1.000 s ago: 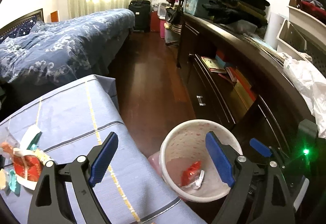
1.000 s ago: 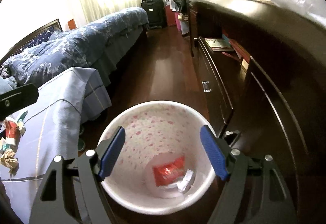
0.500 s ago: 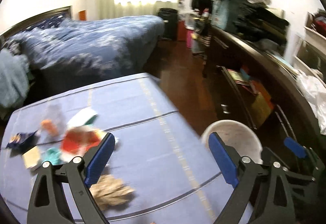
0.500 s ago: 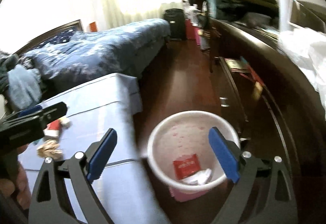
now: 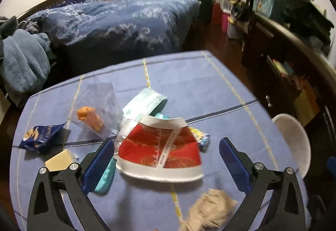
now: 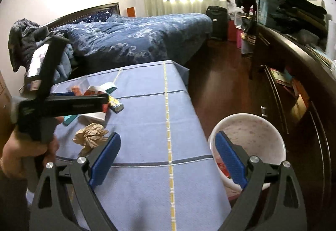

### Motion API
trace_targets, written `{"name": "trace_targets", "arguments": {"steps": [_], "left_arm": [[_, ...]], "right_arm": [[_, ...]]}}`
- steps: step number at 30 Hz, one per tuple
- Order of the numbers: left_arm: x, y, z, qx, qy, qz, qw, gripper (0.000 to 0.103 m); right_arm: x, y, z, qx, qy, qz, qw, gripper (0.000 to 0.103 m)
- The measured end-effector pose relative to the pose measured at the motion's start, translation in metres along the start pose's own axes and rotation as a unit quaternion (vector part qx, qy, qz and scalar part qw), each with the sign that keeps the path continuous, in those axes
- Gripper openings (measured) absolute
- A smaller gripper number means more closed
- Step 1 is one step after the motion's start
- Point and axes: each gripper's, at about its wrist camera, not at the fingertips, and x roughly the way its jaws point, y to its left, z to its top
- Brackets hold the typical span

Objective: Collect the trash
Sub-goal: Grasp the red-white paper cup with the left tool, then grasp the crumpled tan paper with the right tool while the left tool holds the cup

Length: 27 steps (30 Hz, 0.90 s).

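We see our left tongs over the blue-clothed worktop, jaws opening wide and gripping nothing, with a red-and-white wrapper lying on the cloth between their blue pads. Around it lie more scraps: a clear bag with an orange piece, a dark blue packet, and a crumpled brown paper close in front of us. Our right tongs stand wide and empty over the worktop's edge, beside the white bin on the floor, which holds something red.
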Motion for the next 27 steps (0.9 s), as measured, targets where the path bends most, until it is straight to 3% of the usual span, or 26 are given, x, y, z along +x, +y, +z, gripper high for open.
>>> {"name": "trace_targets", "arguments": {"steps": [4, 5, 6, 10, 13, 15, 18, 27], "left_arm": [[0.017, 0.001, 0.0, 0.011, 0.008, -0.001, 0.9999, 0.098], [0.019, 0.001, -0.001, 0.011, 0.008, -0.005, 0.9999, 0.094], [0.021, 0.001, -0.002, 0.012, 0.011, -0.008, 0.9998, 0.079], [0.02, 0.002, -0.004, 0.017, 0.005, -0.01, 0.9998, 0.071], [0.009, 0.01, -0.002, 0.003, -0.013, -0.009, 0.9999, 0.053], [0.0, 0.021, 0.001, -0.02, -0.026, -0.008, 0.9994, 0.048], [-0.016, 0.041, 0.002, -0.049, -0.044, -0.007, 0.9978, 0.047], [-0.03, 0.065, -0.004, -0.056, -0.055, 0.007, 0.9969, 0.045]], "right_arm": [[0.007, 0.002, 0.002, 0.003, 0.005, 0.01, 1.0, 0.092], [0.007, 0.003, 0.002, 0.004, 0.006, 0.012, 1.0, 0.092], [0.01, 0.004, 0.003, 0.005, 0.008, 0.016, 1.0, 0.092], [0.017, 0.015, 0.003, 0.0, 0.017, 0.031, 0.999, 0.092], [0.023, 0.033, 0.001, -0.017, 0.028, 0.039, 0.999, 0.092], [0.03, 0.046, 0.0, -0.029, 0.036, 0.048, 0.998, 0.092], [0.042, 0.07, -0.001, -0.052, 0.052, 0.062, 0.995, 0.092], [0.092, 0.116, 0.001, -0.082, 0.103, 0.08, 0.988, 0.089]]}}
